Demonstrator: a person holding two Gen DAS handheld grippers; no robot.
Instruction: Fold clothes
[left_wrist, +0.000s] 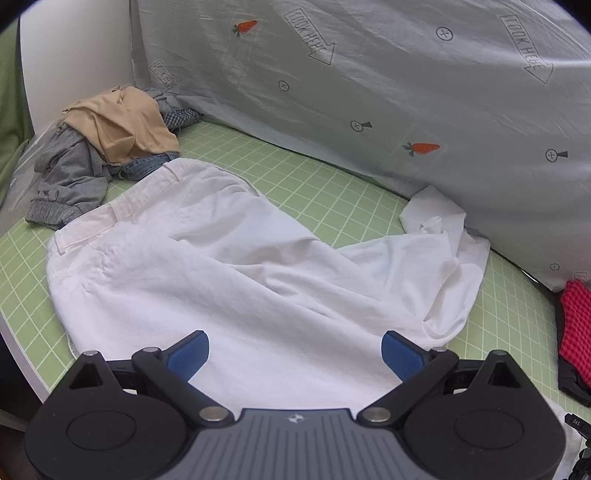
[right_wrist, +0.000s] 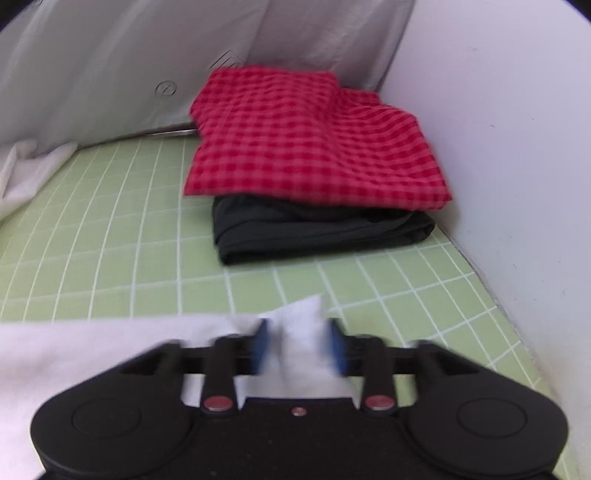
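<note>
Nearest the lens, black left gripper (left_wrist: 295, 350) with blue pads spread wide, hovering empty over rumpled white cotton trousers (left_wrist: 207, 266) spread across the green gridded mat (left_wrist: 317, 192). Black right gripper (right_wrist: 299, 349) pinched on a white trouser edge. Beyond, folded red checked shirt (right_wrist: 306, 140) atop folded black garment (right_wrist: 317, 232).

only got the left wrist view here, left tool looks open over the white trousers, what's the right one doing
Observer: The right tool is shut on a corner of the white trousers.
Operator: is the red thing at my right edge folded
Observer: Yes, the red checked garment lies folded on top of a folded black garment.
Operator: anything behind that stack
Observer: A white wall runs right beside it.
</note>
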